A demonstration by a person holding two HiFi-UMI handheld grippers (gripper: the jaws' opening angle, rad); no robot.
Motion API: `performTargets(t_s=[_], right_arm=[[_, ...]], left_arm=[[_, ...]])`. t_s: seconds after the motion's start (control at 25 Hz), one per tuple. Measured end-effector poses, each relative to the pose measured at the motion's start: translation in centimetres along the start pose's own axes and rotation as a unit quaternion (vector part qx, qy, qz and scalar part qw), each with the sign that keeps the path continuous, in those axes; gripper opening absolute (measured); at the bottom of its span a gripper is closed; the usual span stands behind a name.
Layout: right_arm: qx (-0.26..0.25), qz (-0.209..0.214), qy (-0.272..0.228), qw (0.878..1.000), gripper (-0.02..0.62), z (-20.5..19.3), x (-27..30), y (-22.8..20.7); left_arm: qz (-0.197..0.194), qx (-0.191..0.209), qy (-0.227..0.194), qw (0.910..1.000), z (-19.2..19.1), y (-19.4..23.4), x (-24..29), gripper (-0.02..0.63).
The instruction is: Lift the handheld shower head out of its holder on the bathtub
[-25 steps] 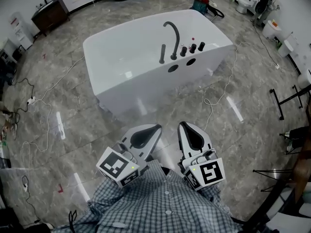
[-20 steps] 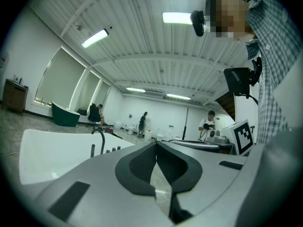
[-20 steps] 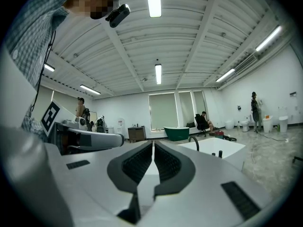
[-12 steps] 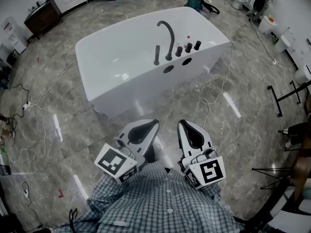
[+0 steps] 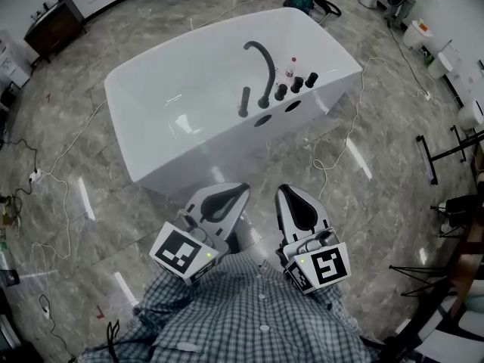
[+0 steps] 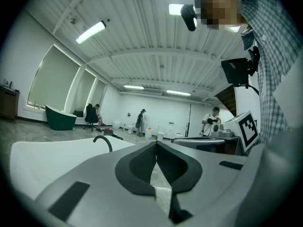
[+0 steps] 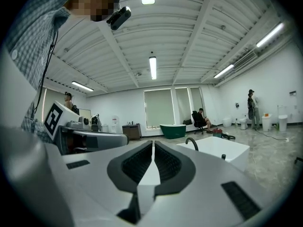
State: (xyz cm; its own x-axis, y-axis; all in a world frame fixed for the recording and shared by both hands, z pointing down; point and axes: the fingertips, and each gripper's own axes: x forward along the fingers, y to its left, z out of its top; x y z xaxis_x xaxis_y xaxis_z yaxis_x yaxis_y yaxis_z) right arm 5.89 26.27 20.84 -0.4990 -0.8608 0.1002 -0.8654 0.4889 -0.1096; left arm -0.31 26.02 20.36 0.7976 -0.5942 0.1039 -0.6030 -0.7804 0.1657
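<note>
The white bathtub [image 5: 189, 138] stands on the marble floor ahead of me. On its near rim rise a dark curved spout [image 5: 262, 59], three dark knobs [image 5: 296, 84] and, left of the spout, the dark upright handheld shower head [image 5: 244, 101] in its holder. My left gripper [image 5: 231, 197] and right gripper [image 5: 291, 203] are held side by side close to my shirt, well short of the tub, both shut and empty. The left gripper [image 6: 156, 148] view shows the tub [image 6: 57, 150] low left. The right gripper [image 7: 153, 145] view has the tub [image 7: 215, 148] and the shower head [image 7: 223, 156] at right.
White cables [image 5: 340, 146] trail over the floor right and left of the tub. A dark cabinet [image 5: 53, 17] stands far left and black stands [image 5: 454, 150] at the right. Several people and a green tub [image 7: 173, 129] are far across the room.
The tub has grown and slid lower and leftward in the head view as I came nearer. Both grippers keep their place in front of my shirt, still shut.
</note>
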Motion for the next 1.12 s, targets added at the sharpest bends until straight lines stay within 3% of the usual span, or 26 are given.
performTargets(t_s=[0.48,0.76,1.12], right_arm=[[-0.007,-0.029,0.001,1.000,0.025,1.8,14.7,-5.4],[-0.001,-0.024,0.017,1.000,0.025,1.6,17.8,-8.6],[-0.025,0.032,0.020,0.999,0.025,2.1,22.0,-11.7]], left_arm=[[-0.023,-0.008,0.019,0.9995,2.2,13.6,6.5,0.011],[-0.016,-0.022,0.028,0.9992,2.3,16.4,9.9,0.011],[0.019,-0.041,0.036,0.9983,2.5,19.4,13.8,0.011]])
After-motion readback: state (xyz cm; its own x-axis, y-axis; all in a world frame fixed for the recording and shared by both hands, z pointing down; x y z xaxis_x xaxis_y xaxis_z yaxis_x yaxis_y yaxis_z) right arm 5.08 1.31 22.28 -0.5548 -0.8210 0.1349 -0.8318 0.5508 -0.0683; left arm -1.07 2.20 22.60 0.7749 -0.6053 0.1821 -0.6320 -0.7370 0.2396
